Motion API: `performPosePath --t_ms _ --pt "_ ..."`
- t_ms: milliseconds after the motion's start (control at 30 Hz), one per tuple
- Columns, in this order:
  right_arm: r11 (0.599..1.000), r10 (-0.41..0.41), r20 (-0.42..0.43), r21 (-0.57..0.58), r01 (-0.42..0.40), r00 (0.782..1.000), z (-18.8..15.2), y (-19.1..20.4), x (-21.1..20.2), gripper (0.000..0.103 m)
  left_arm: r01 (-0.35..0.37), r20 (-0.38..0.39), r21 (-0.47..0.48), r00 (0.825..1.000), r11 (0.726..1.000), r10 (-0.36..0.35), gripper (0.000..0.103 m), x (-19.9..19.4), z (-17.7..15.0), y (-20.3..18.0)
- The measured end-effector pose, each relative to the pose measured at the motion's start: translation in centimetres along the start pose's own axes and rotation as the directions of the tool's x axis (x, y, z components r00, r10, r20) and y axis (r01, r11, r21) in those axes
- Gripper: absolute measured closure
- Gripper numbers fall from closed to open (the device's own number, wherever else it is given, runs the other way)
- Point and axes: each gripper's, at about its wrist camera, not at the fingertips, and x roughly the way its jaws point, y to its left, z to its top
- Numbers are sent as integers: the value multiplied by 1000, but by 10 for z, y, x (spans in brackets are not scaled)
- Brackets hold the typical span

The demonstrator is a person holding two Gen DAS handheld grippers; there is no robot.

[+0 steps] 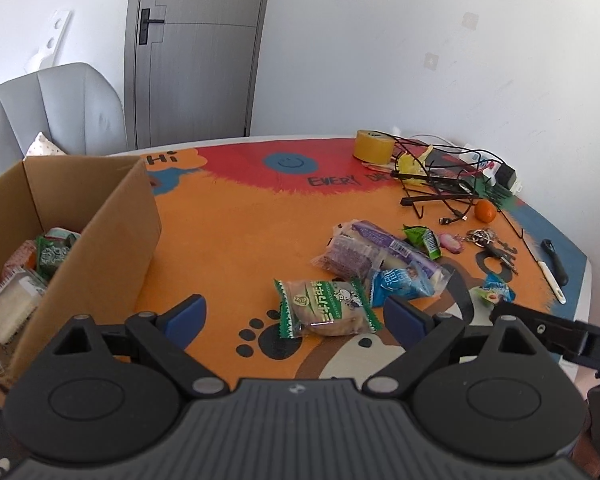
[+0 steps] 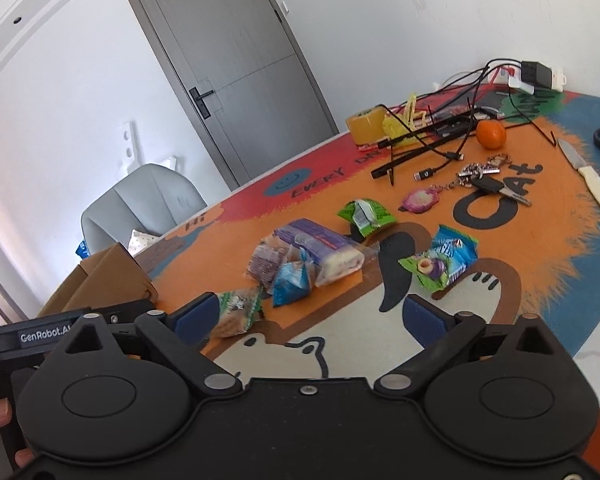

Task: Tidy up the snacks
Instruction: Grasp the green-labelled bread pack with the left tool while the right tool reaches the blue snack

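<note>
Several snack packs loose on surface; both grippers' jaws spread, empty. Green-edged biscuit pack [image 1: 327, 307] nearest left gripper [image 1: 296, 316]: light, crinkly, crushable, so pinch sealed edge.

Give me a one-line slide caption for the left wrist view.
Open left gripper hovers over a green-edged snack packet, with the cardboard box of sorted snacks alongside.

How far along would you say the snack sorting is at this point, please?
Partly done: several packets already lie in the cardboard box. Nothing is in hand; the left hand-held gripper and right hand-held gripper are both open and empty. Left on the mat: the green-edged biscuit pack, purple bread pack, blue packet and a few small packets.
</note>
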Motion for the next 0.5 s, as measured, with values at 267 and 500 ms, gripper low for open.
performPosePath --t_ms 267,500 --pt "999 29 -25 27 -28 999 -2 -6 23 22 13 -38 -7 999 1000 -13 8 29 0 -4" --pt "996 63 -51 61 -60 997 -1 -11 46 30 23 -76 -19 997 1000 -24 9 58 1 -6"
